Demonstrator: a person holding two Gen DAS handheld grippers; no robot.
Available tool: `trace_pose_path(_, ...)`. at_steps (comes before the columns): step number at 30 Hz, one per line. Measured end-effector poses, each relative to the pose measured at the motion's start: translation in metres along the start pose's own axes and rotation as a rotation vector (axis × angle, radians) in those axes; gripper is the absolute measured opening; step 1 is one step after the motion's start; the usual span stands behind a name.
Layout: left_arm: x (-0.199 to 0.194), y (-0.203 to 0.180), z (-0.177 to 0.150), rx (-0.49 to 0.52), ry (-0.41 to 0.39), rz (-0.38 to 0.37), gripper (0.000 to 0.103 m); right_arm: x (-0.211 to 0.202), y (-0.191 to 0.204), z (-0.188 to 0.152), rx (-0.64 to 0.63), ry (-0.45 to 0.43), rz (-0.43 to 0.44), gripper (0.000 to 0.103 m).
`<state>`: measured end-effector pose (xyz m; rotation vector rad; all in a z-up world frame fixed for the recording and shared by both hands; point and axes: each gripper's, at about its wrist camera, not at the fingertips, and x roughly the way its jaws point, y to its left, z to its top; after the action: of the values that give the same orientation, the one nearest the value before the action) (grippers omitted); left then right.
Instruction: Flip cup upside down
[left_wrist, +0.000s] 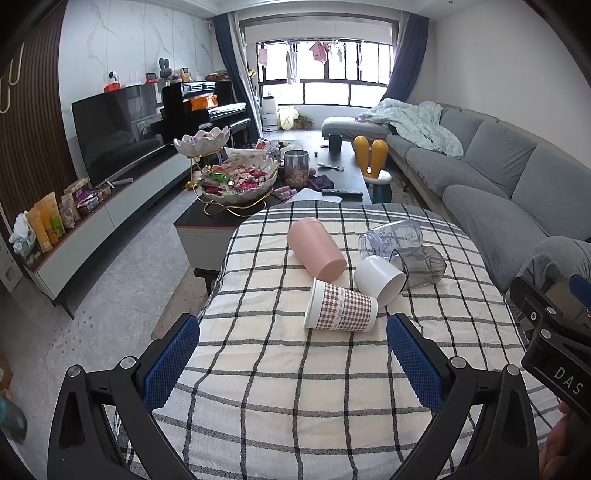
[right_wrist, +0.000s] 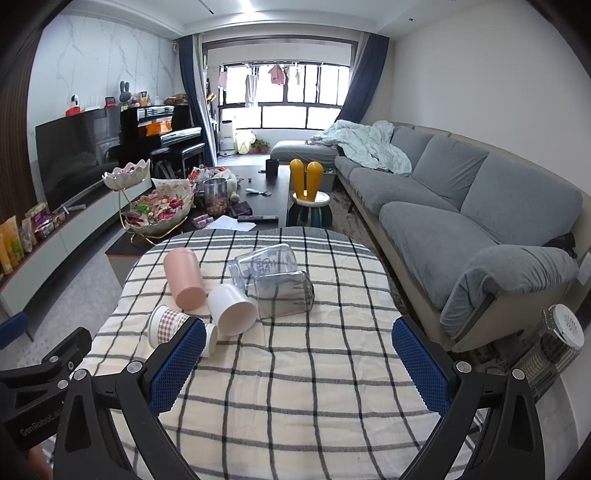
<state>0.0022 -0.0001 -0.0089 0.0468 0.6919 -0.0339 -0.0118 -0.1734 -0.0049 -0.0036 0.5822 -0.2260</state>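
Several cups lie on their sides on the checked tablecloth: a pink cup, a checkered paper cup, a white cup, a smoky grey glass and a clear printed glass. My left gripper is open and empty, just short of the checkered cup. My right gripper is open and empty, short of the white cup and grey glass; its left finger hides part of the checkered cup. The pink cup and clear glass lie further back.
A dark coffee table with candy bowls and a jar stands beyond the cloth. A grey sofa runs along the right, a TV unit along the left. A heater stands at the right.
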Motion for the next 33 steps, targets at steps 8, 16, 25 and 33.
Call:
trace_pose_path(8,0.004,-0.001,-0.003,0.003,0.011,-0.005,0.103,-0.002,-0.001,0.003,0.0,0.002,0.001,0.101)
trace_pose_path(16,0.008,0.0,-0.004,-0.001,0.026,0.008,0.103,0.011,0.006,-0.014,-0.021,0.016,0.015,0.101)
trace_pose_path(25,0.023,0.004,0.0,-0.091,0.106,0.154,0.103,0.04,0.04,0.011,-0.209,0.102,0.132,0.101)
trace_pose_path(33,0.031,0.014,0.005,-0.262,0.145,0.238,0.103,0.096,0.072,0.054,-0.438,0.278,0.288,0.101)
